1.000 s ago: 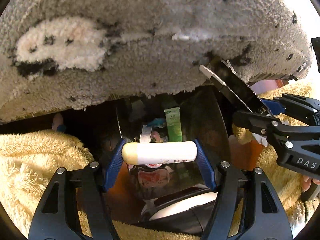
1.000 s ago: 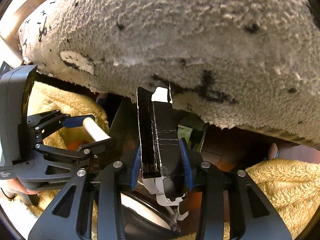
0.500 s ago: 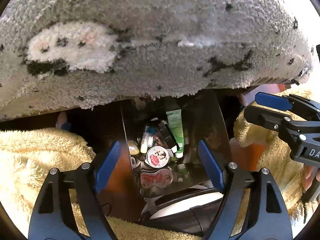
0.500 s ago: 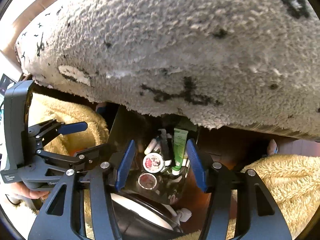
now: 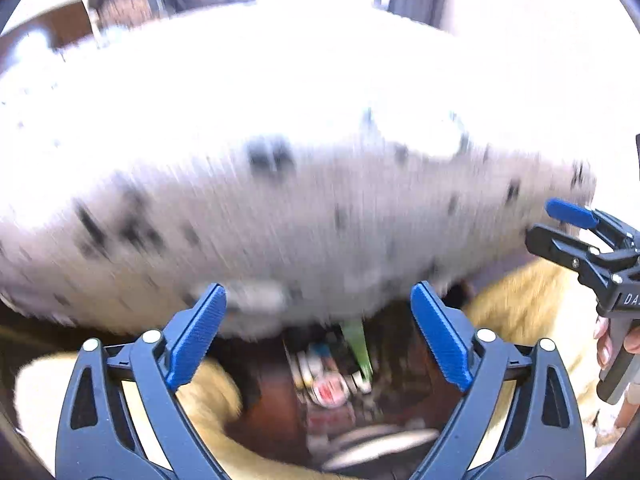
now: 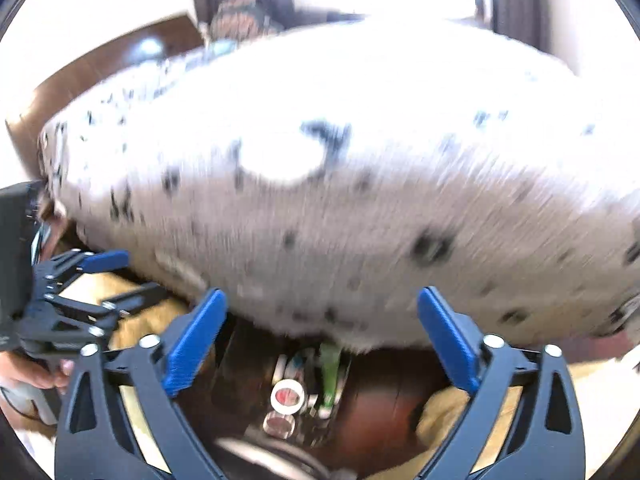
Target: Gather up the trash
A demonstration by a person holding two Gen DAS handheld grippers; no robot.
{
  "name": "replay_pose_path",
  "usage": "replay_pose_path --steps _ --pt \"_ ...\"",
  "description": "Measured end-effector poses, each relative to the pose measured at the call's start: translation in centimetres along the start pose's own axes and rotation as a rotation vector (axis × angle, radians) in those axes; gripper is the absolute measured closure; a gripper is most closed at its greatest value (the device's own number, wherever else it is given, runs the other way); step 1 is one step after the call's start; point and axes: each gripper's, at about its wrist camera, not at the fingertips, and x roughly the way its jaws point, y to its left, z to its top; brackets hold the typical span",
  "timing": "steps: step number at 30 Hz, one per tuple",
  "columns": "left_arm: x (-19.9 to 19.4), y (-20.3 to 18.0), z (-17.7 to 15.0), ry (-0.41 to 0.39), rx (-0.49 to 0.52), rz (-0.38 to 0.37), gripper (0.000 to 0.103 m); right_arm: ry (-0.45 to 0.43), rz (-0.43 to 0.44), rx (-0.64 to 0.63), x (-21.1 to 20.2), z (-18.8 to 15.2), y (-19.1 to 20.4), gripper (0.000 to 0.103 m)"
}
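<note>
Both wrist cams sit side by side, looking forward and slightly down, really close to a big speckled fluffy cushion (image 5: 280, 184) that fills most of each blurry view. They share that cushion plus the trash-filled bin (image 6: 304, 392) below. Each cam also catches the other hand-held gripper at its edge.

Two grippers were in view: the left gripper (image 5: 320, 336) and the right gripper (image 6: 322, 340), each with two blue-padded fingers spread apart. One grey speckled fluffy rug (image 6: 340, 200) hung above one dark bin (image 6: 376, 396). Inside lay one green tube (image 6: 330, 376) and one round red-and-white lid (image 6: 287, 397); other blurred pieces could not be counted.
</note>
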Motion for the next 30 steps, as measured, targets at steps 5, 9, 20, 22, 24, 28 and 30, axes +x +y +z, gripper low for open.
replay_pose_path --steps 5,9,20,22,24,28,30 --pt "-6.4 -0.6 4.4 -0.202 0.03 0.042 0.008 -0.196 -0.112 -0.016 -6.1 3.6 0.0 0.004" --pt "-10.1 -1.6 6.4 -0.329 0.055 0.056 0.008 -0.313 -0.162 -0.026 -9.7 5.8 0.1 0.004" --pt "-14.6 -1.7 10.3 -0.508 0.031 0.087 0.008 -0.564 -0.177 -0.064 -16.7 10.6 0.8 0.003" --pt "-15.1 -1.9 10.8 -0.525 0.044 0.094 0.008 -0.559 -0.181 -0.07 -16.6 11.4 1.1 0.003" --pt "-15.4 -1.9 11.1 -0.532 0.049 0.097 0.008 -0.543 -0.192 -0.071 -16.0 12.0 1.2 0.003" --pt "-14.8 -1.9 10.8 -0.52 0.032 0.108 0.008 -0.508 -0.2 -0.063 -15.0 11.5 1.7 0.003" --pt "-14.2 -1.6 10.4 -0.503 0.004 0.091 0.008 -0.487 -0.221 -0.064 -14.3 10.8 2.1 0.003"
